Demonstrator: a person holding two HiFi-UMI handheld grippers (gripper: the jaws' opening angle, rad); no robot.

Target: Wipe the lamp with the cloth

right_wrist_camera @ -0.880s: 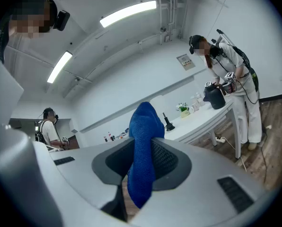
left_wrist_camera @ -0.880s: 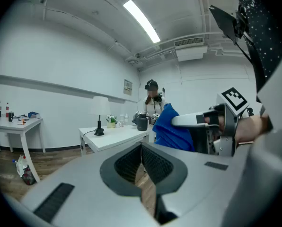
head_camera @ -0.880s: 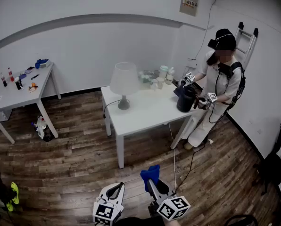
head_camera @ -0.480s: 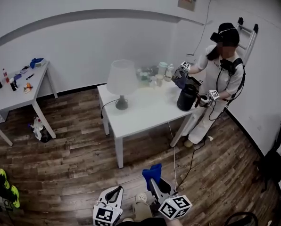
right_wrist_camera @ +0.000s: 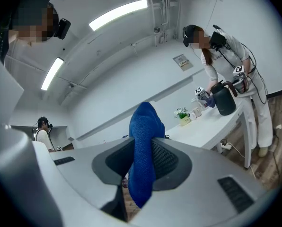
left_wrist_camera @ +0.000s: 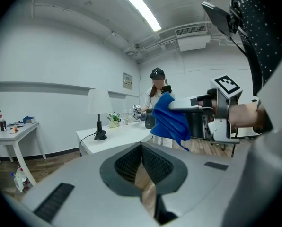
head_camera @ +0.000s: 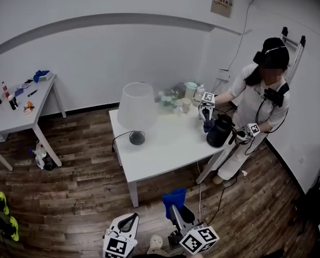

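A lamp (head_camera: 136, 105) with a white shade and dark round base stands on the left part of a white table (head_camera: 165, 155). It also shows far off in the left gripper view, where the lamp (left_wrist_camera: 98, 109) is small. My right gripper (head_camera: 173, 208) sits low in the head view, well short of the table, shut on a blue cloth (head_camera: 174, 198). The cloth (right_wrist_camera: 143, 150) sticks up between the pads and hangs below them. My left gripper (head_camera: 131, 219) is beside it, shut, with nothing held (left_wrist_camera: 141, 148). From there the cloth (left_wrist_camera: 171, 119) hangs to its right.
Another person (head_camera: 262, 95) stands at the table's right end with two grippers at a black kettle (head_camera: 219, 132). Jars and cups (head_camera: 184, 93) crowd the table's back. A second white table (head_camera: 20, 109) with small items stands left; a ladder (head_camera: 294, 42) leans back right. Wooden floor lies between.
The head view has come nearer the table, so the lamp looks larger. The other person has shifted the kettle and their grippers. My grippers keep their hold and place.
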